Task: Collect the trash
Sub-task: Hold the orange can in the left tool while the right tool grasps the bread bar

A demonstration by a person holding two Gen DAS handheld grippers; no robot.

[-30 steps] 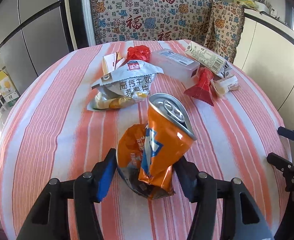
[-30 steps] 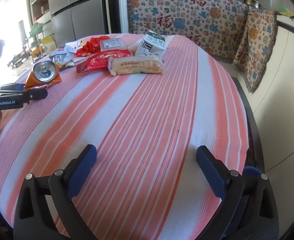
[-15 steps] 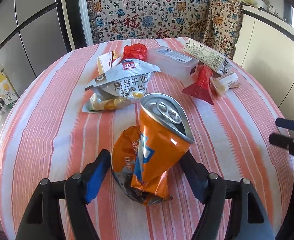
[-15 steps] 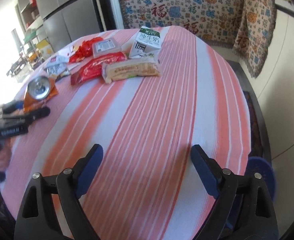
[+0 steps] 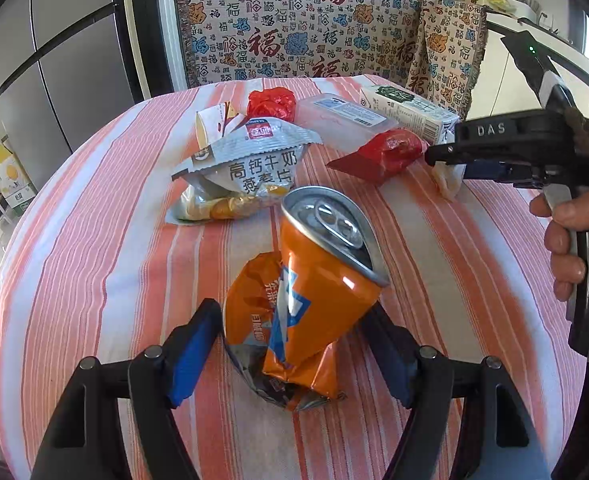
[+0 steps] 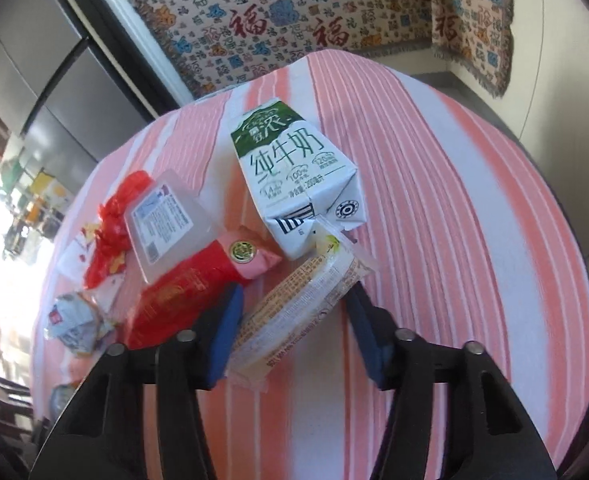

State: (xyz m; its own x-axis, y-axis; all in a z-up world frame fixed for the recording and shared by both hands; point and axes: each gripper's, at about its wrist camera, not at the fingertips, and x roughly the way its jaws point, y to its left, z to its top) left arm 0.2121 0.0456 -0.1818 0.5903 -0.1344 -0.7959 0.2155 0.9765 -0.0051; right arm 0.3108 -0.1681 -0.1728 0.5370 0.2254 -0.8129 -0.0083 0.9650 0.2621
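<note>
Striped-cloth bench: left gripper jaws standing apart, straddling a crushed orange can mid-bench; right gripper jaws closing around a clear-wrapped snack pack beside the milk carton.

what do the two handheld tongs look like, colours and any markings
Both tongs, left and right, have black plastic frames, round silver pivot pins and blue pads on the fingers. Seen from the left camera, the right one's body reads "DAS" in pale letters, has a tiny green light, a thin black cable, and a pistol-style handle in a bare hand.
</note>
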